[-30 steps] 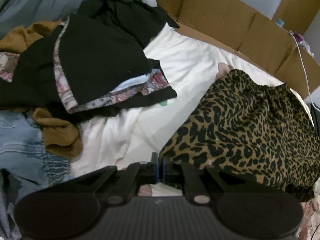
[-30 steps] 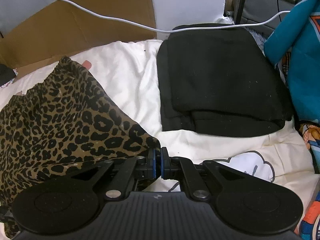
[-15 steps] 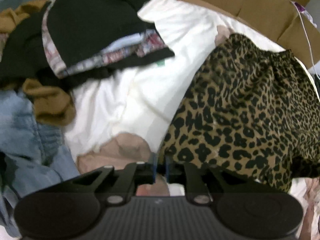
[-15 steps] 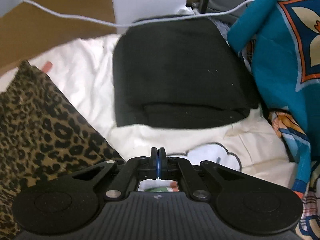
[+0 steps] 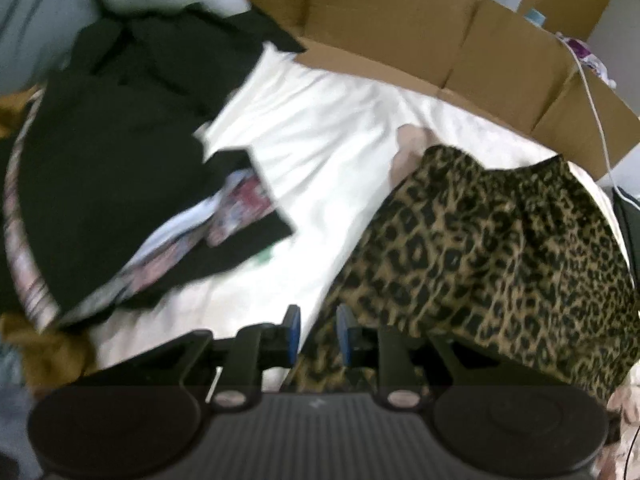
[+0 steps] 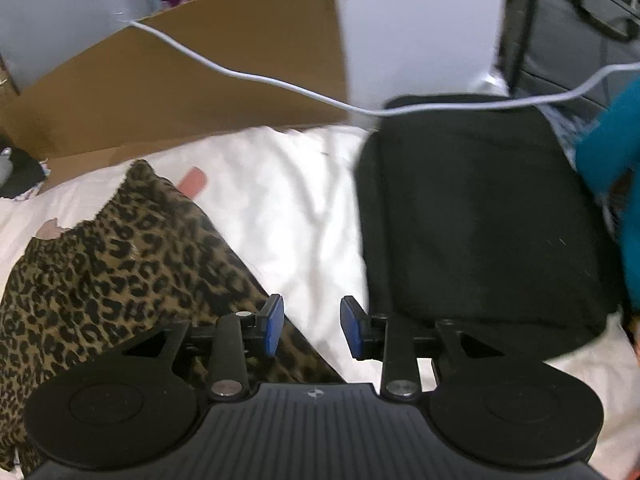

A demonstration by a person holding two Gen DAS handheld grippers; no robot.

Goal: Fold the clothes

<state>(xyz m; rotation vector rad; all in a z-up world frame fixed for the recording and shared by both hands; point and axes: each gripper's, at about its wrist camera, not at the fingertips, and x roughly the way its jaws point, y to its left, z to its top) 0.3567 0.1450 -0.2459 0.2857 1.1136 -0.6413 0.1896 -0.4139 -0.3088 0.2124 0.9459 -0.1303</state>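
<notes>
Both claws, clamped together a second ago, are now standing parted and gripping nothing. The left claw [image 5: 316, 330] is straddling the leopard-print garment's [image 5: 492, 248] near edge; the right claw [image 6: 312, 326] is hovering over the white sheet [image 6: 288, 200], the garment lying beside it.

Open white sheet [image 5: 320, 128] is seen between the dark clothes pile [image 5: 120, 168] on the left and the leopard-print garment [image 5: 500, 248] on the right; a passable lane runs there toward the cardboard wall [image 5: 400, 32], which closes the far side. In the right wrist view, a bare strip of sheet [image 6: 304, 208] lies between the leopard print and the folded black garment [image 6: 480, 216]. A white cable [image 6: 248, 76] is strung across above that garment. Teal fabric [image 6: 612, 152] crowds the right edge.
</notes>
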